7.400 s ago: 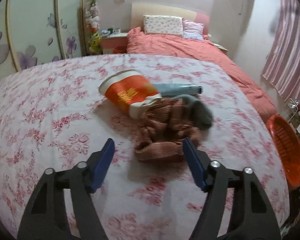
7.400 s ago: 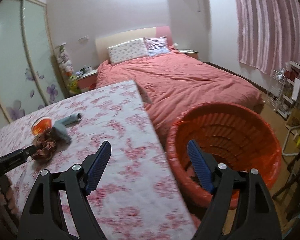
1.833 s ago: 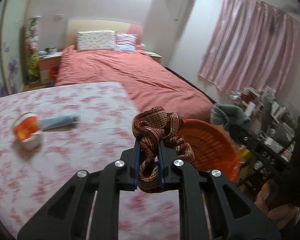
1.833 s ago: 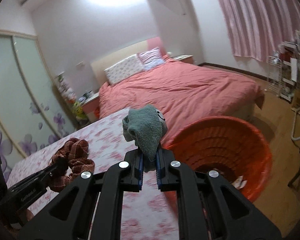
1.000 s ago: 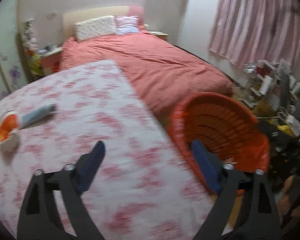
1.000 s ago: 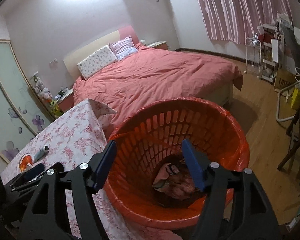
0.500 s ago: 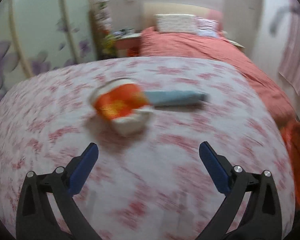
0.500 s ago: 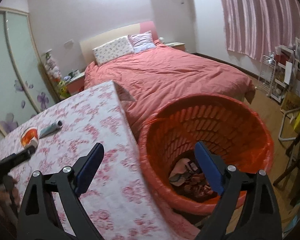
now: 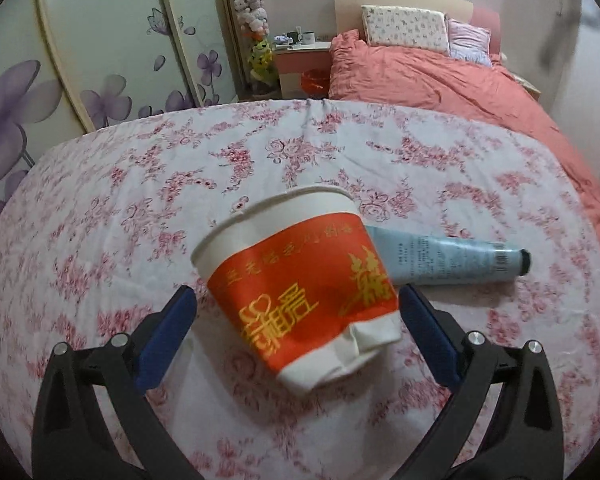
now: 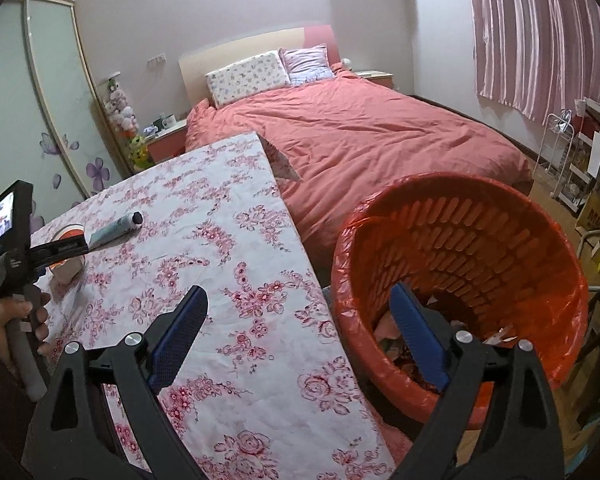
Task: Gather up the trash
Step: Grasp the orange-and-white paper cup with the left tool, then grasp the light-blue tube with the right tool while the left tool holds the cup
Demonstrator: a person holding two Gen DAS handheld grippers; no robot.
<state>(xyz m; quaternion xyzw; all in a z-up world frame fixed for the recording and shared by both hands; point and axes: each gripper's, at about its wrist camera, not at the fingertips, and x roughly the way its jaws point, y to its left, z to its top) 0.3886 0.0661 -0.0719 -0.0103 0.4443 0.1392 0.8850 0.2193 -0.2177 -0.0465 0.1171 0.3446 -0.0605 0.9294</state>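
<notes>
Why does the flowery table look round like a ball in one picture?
Left wrist view: the fisheye lens bulges the table into a dome and curves the wardrobe doors. Right wrist view: the table's edge looks nearly straight, but the dark corners show the same lens.

Orange-and-white paper cup (image 9: 300,300) on its side between the wide-apart fingers of the left gripper (image 9: 296,300), pale-blue tube (image 9: 452,261) alongside.

The crushed red-and-white paper cup (image 9: 300,292) is showing a matt, creased surface. The pale blue plastic tube (image 9: 444,260) beside it is looking smooth and slightly glossy. The floral cotton tablecloth (image 9: 140,200) is lying matt and lightly wrinkled. The orange slotted plastic basket (image 10: 480,240), off the tabletop's right edge, is carrying a glossy, crinkled orange film liner (image 10: 346,280).
</notes>
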